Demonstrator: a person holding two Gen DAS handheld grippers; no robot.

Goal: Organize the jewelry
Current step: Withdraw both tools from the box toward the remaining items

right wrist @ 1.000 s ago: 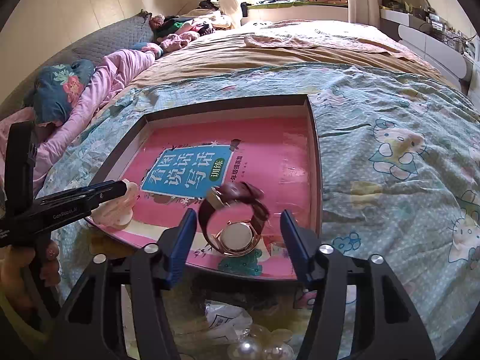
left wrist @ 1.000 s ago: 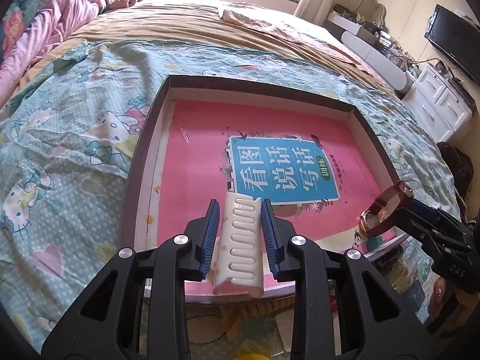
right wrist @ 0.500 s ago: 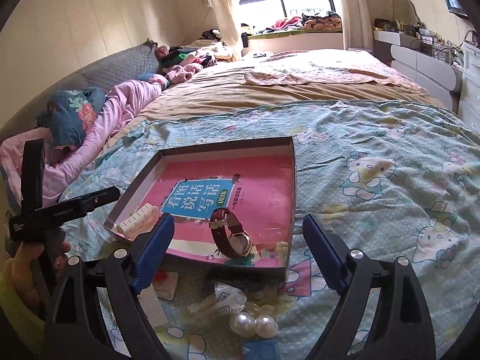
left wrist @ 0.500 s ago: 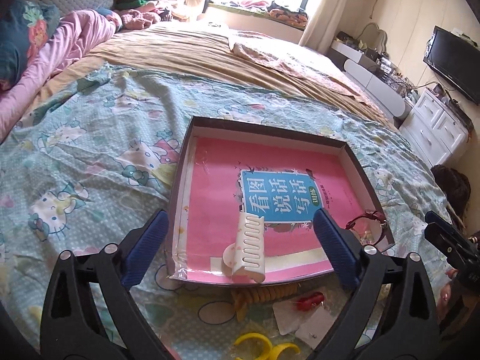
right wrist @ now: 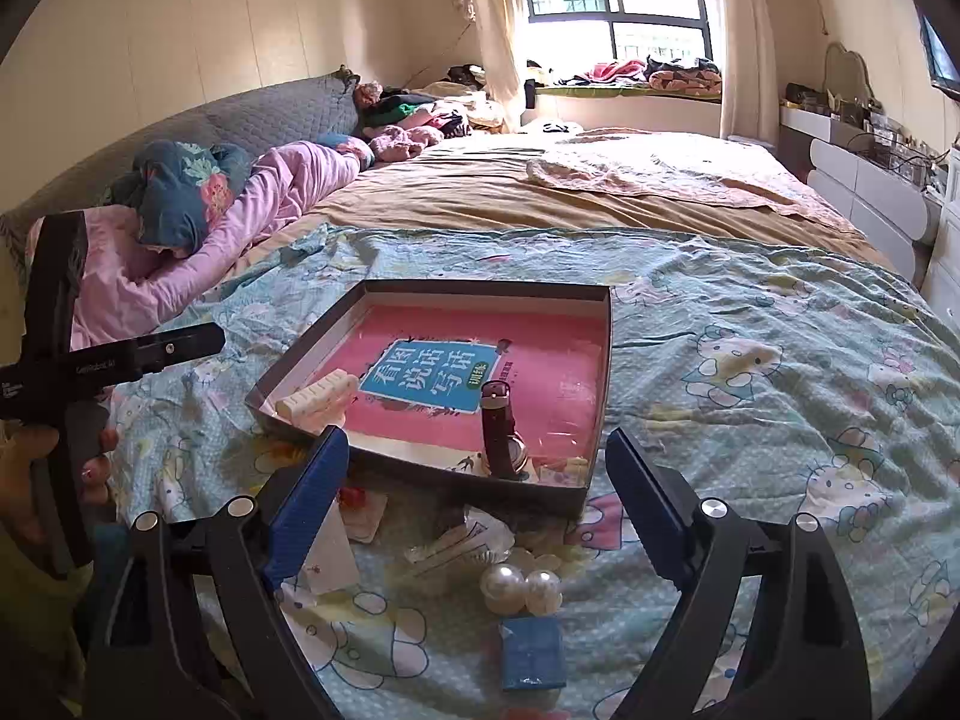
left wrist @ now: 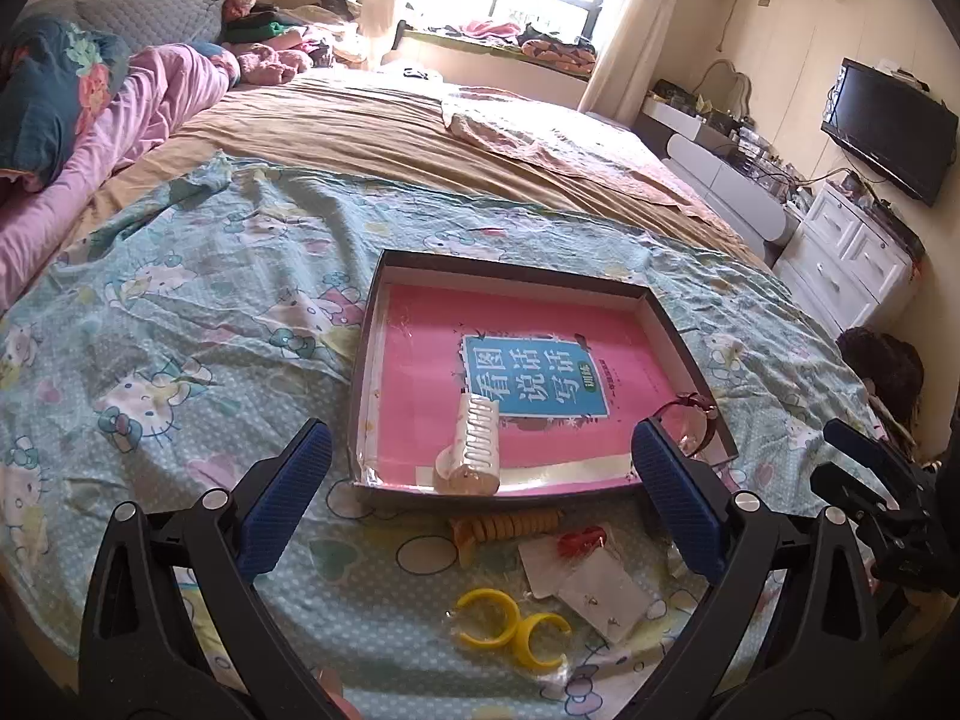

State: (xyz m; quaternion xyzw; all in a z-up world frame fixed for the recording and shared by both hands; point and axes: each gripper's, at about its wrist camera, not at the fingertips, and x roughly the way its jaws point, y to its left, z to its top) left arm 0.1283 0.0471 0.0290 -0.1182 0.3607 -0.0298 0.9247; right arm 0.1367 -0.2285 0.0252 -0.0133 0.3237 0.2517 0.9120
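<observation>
A shallow dark box [left wrist: 516, 258] [right wrist: 594, 372] with a pink book inside lies on the bed. A cream hair claw clip [left wrist: 474, 444] [right wrist: 318, 399] lies at its near left edge. A dark red watch [right wrist: 501, 432] [left wrist: 690, 426] stands in its near right corner. My left gripper [left wrist: 480, 516] is open and empty, pulled back from the box. My right gripper [right wrist: 477, 522] is open and empty, also back from the box. Loose in front lie yellow bangles [left wrist: 510, 624], an orange spiral tie [left wrist: 507, 525], earring cards [left wrist: 591, 585], two pearls [right wrist: 522, 588] and a blue block [right wrist: 533, 654].
The bed has a teal cartoon sheet [left wrist: 180, 330] and a tan blanket [right wrist: 540, 198] behind. Pink bedding and pillows [right wrist: 198, 210] lie at the left. White drawers [left wrist: 852, 258] and a TV [left wrist: 888, 126] stand at the right.
My left gripper let go of the hair clip in the box, opened wide and drew back. My right gripper left the watch in the box and drew back too.
</observation>
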